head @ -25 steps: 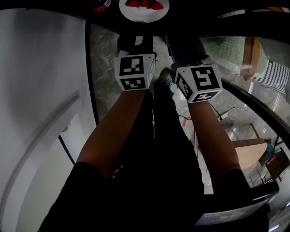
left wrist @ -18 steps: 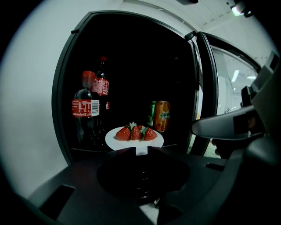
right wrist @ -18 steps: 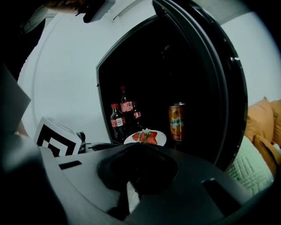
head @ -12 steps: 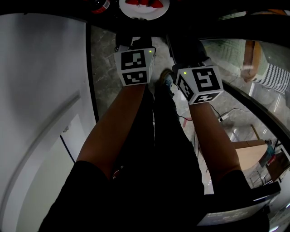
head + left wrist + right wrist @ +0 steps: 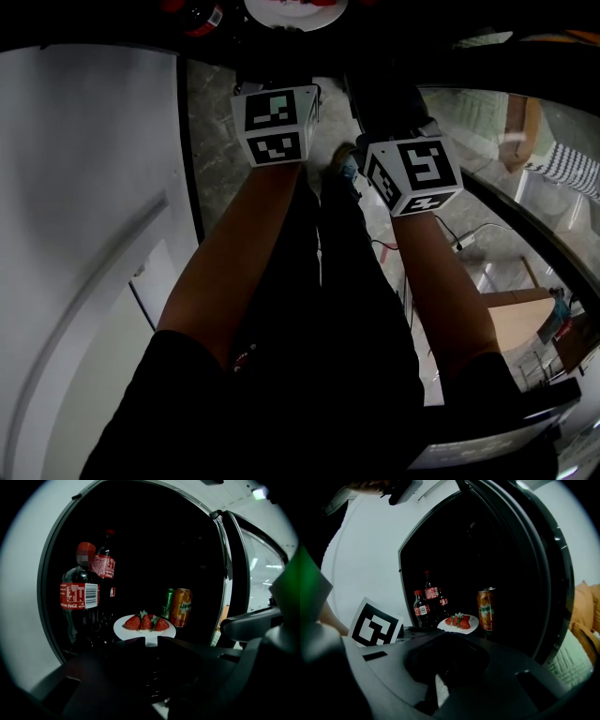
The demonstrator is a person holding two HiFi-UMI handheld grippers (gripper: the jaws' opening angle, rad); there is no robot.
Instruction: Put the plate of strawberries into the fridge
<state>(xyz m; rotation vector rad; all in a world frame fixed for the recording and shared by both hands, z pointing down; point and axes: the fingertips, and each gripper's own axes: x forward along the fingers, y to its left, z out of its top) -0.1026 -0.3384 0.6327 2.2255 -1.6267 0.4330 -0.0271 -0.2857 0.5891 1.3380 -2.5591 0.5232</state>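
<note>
- While the left gripper (image 5: 150, 641) has its jaws closed on the near rim of the plate (image 5: 123, 629), the plate sits level inside the open fridge (image 5: 47, 578).
- Strawberries (image 5: 146, 622) lie in a row on the plate.
- Two cola bottles (image 5: 78, 597) stand just left of the plate.
- An orange can (image 5: 181, 607) and a green can (image 5: 167, 603) stand just behind it on the right.
- It is too dark to tell whether the plate is resting on the shelf.
- The right gripper (image 5: 449, 641) has its jaws together with nothing between them. It is held beside the left gripper, short of the plate.
- The fridge door (image 5: 236, 573) is swung open at the right.
</note>
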